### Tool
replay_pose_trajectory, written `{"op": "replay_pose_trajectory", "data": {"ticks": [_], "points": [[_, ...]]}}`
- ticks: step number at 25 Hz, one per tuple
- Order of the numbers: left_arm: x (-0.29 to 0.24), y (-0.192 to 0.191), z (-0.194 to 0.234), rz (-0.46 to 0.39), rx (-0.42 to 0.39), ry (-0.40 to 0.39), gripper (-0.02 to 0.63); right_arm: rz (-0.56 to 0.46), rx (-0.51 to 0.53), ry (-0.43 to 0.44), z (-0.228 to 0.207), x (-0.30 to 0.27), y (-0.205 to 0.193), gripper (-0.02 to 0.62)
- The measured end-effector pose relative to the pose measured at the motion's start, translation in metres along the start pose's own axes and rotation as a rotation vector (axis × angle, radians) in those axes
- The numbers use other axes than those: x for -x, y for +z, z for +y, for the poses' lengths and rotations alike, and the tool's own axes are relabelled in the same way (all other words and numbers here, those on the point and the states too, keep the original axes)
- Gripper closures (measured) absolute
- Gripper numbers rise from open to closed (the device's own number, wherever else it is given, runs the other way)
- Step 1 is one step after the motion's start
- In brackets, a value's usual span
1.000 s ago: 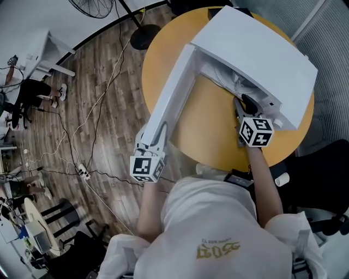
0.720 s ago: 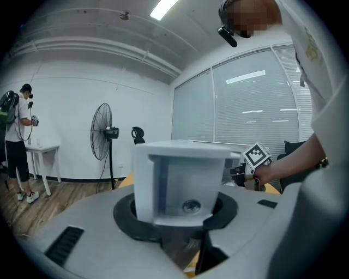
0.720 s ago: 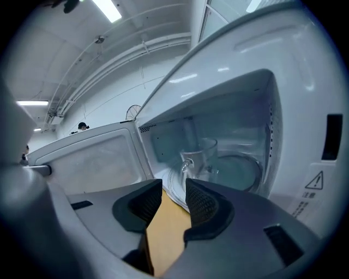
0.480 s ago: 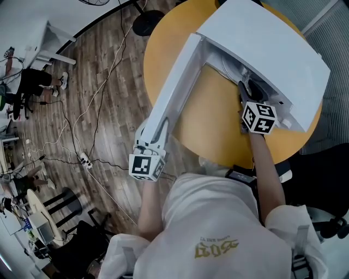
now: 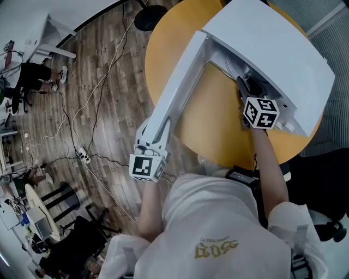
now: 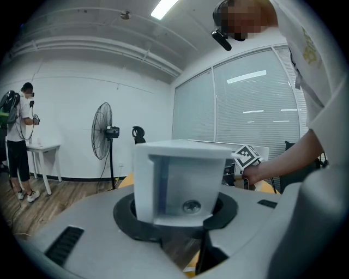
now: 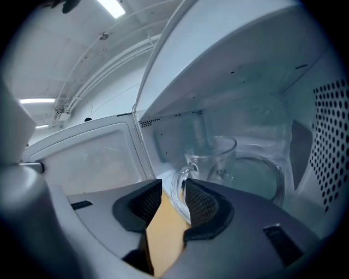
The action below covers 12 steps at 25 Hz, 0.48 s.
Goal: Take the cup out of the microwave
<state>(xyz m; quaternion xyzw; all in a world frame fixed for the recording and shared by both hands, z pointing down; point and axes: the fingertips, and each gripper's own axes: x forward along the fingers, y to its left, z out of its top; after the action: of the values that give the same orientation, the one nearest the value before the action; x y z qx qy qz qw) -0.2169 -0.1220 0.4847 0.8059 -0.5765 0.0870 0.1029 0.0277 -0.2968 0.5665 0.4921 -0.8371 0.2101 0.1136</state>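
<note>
A white microwave (image 5: 272, 49) stands on a round yellow table (image 5: 163, 49) with its door (image 5: 180, 92) swung wide open. My left gripper (image 5: 156, 131) is shut on the door's free end (image 6: 180, 180), which fills the space between its jaws. My right gripper (image 5: 244, 90) reaches into the oven's mouth. Inside, a clear glass cup (image 7: 218, 163) stands on the glass turntable (image 7: 264, 180), its handle (image 7: 179, 180) turned toward me. The right gripper (image 7: 173, 199) has just been closing a little, but its pads stand apart. The handle sits right at the tips, not pressed.
The perforated right wall (image 7: 330, 136) and ceiling of the oven cavity close in around the cup. A fan base (image 5: 150, 10) and loose cables (image 5: 92, 109) lie on the wood floor left of the table. A black chair (image 5: 322, 174) is at my right.
My right gripper has moved forward and slightly down, deeper into the microwave's opening toward the cup. The left gripper has kept still on the door.
</note>
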Motion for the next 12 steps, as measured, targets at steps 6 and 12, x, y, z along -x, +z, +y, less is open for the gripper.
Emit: {"op": "replay_pose_trajectory", "data": {"ticks": [6, 12], "points": [[0.001, 0.002, 0.002, 0.0, 0.002, -0.003, 0.44, 0.004, 0.0, 0.009, 0.001, -0.014, 0.006, 0.465], [0.001, 0.001, 0.002, 0.002, -0.001, -0.003, 0.44, 0.013, -0.006, 0.04, 0.002, -0.023, 0.003, 0.476]]}}
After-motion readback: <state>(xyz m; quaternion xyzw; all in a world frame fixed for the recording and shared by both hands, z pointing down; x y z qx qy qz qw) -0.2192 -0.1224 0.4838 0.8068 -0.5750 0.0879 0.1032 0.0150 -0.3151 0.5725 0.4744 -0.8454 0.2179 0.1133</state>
